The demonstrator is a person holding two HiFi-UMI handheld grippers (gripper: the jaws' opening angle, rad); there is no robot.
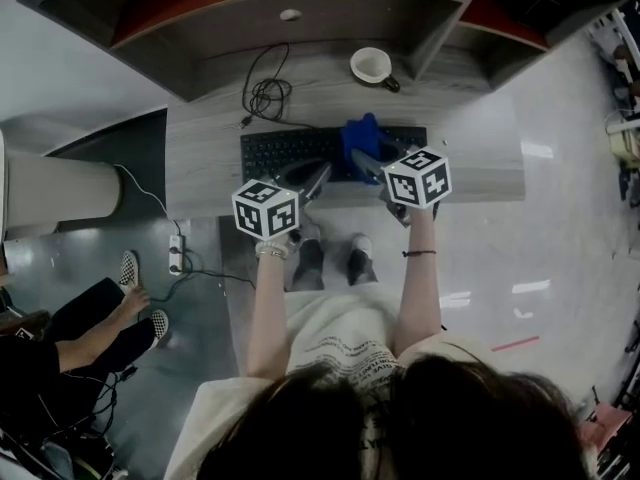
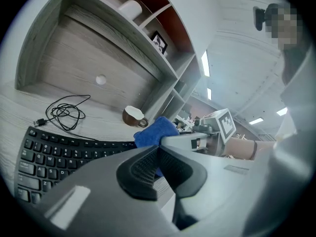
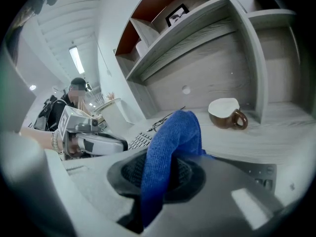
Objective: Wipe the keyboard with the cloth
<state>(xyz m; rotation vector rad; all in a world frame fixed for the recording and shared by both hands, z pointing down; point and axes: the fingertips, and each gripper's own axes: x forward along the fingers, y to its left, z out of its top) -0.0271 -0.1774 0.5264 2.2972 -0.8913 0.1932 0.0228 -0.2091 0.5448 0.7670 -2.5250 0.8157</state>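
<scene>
A black keyboard lies on the grey wooden desk, also seen low in the left gripper view. A blue cloth is bunched over the keyboard's right part. My right gripper is shut on it, and the blue cloth hangs folded between the jaws. My left gripper hovers over the keyboard's front middle, just left of the cloth. Its jaws are shut with nothing between them, the ribbed pads meeting.
A brown and white cup stands at the back right of the desk, beside a shelf divider. A coiled black cable lies behind the keyboard. On the floor to the left are a power strip and a seated person's legs.
</scene>
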